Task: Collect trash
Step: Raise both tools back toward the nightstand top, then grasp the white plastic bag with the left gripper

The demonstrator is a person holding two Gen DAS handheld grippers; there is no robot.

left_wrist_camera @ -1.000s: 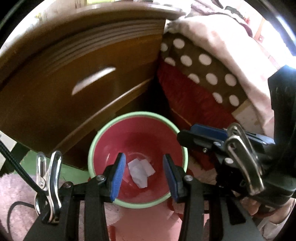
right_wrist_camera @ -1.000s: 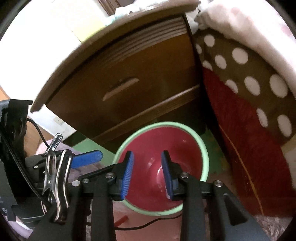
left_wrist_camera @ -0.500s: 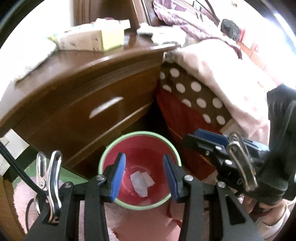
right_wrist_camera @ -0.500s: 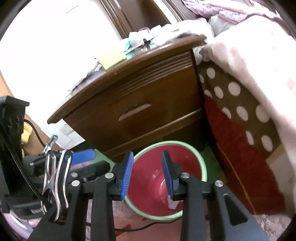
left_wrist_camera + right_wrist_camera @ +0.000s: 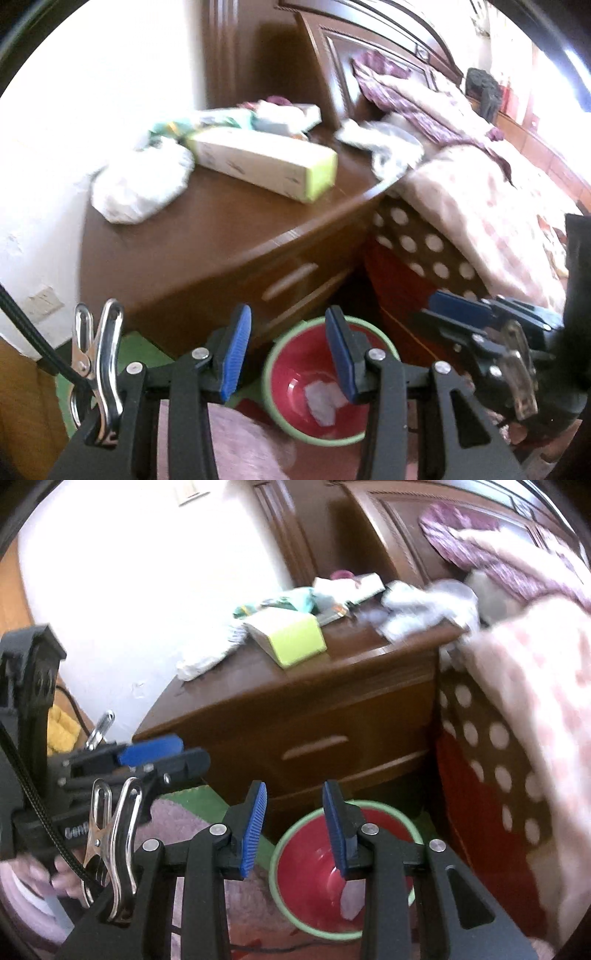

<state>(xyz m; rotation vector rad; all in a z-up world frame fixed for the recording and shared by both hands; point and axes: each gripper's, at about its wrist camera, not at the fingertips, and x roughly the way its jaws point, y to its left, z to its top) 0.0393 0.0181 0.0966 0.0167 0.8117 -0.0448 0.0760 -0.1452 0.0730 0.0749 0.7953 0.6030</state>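
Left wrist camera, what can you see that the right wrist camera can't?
Only the left wrist view shows the crumpled white paper clearly at the bottom of the red bin, the full long side of the pale box, and the right gripper at the right edge. Only the right wrist view shows the left gripper at the left edge and a yellow thing by the wall. Both show the bin, the wooden nightstand, the clutter on top, and the polka-dot bedding.

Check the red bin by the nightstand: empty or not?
Not empty. The red bin stands upright with crumpled white paper at its bottom.
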